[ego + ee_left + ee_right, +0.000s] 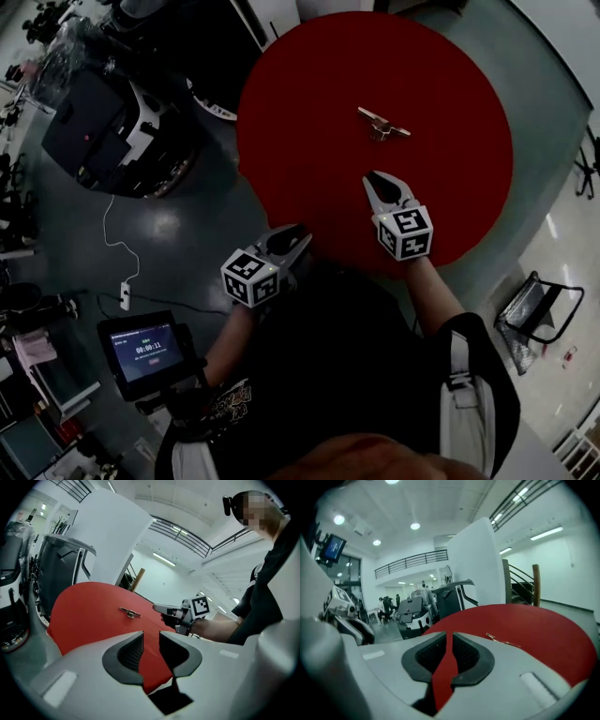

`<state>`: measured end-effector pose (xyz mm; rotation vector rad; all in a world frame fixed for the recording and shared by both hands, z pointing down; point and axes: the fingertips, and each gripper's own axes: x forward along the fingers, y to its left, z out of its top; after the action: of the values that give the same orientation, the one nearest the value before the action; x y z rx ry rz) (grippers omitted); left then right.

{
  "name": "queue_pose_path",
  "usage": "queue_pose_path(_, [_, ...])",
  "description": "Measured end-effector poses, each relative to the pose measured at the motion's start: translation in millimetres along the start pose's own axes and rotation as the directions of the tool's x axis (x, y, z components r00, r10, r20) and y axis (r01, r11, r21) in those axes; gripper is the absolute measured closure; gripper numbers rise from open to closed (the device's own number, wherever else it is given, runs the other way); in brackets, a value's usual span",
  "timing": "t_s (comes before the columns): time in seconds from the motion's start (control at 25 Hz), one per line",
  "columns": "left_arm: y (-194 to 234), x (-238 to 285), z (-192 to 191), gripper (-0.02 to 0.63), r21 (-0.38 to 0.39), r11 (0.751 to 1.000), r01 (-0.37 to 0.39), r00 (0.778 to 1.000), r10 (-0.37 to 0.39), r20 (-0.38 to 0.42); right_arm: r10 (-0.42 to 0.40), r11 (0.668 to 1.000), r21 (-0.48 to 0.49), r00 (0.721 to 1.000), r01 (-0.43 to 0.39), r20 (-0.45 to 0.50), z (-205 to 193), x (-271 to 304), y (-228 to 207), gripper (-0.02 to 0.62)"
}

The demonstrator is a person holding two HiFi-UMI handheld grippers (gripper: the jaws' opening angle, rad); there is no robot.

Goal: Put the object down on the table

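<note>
A small brass-coloured metal object (382, 125) lies on the round red table (309, 112), apart from both grippers; it also shows as the metal object (130, 613) in the left gripper view and the metal object (502, 641) in the right gripper view. My right gripper (375, 178) hovers over the table just short of it, jaws a little apart and empty, with red table showing through the gap of the right gripper (449, 644). My left gripper (298, 234) hangs at the table's near edge, open and empty, which the gap of the left gripper (151, 644) confirms.
A dark vehicle-like machine (103, 122) stands on the floor to the left of the table. A tablet screen (145, 349) is near my left elbow, with a white cable (117, 244) trailing on the floor. A folded metal frame (534, 309) rests at the right.
</note>
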<state>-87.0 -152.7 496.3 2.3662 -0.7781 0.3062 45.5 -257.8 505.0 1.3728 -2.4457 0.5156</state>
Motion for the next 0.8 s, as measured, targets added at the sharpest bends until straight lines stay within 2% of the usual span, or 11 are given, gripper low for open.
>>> queue_pose_path(0.16, [-1,-29,-2,0.491,-0.033,0.997,0.073,0.997,-0.073,0.006,-0.034,0.98,0.195,0.999,0.027,0.035,-6,-35,38,0.563])
queue_pose_path(0.32, [13,-38,-16,0.495,-0.084,0.991,0.104,0.994,-0.102,0.029,-0.071,0.95,0.312,0.991,0.033,0.11,-18,-61,64,0.565])
queue_pose_path(0.52, [12,-63,-15,0.495,-0.048,0.982,0.183,0.983,-0.182,0.019,-0.152,0.934,0.345,0.975,0.09,0.159,-6,-87,115,0.574])
queue_pose_path(0.8, [-5,-100,-17,0.499,-0.04,0.955,0.295,0.956,-0.294,0.017,-0.208,0.936,0.325,0.959,0.139,0.19,-2,-119,204,0.589])
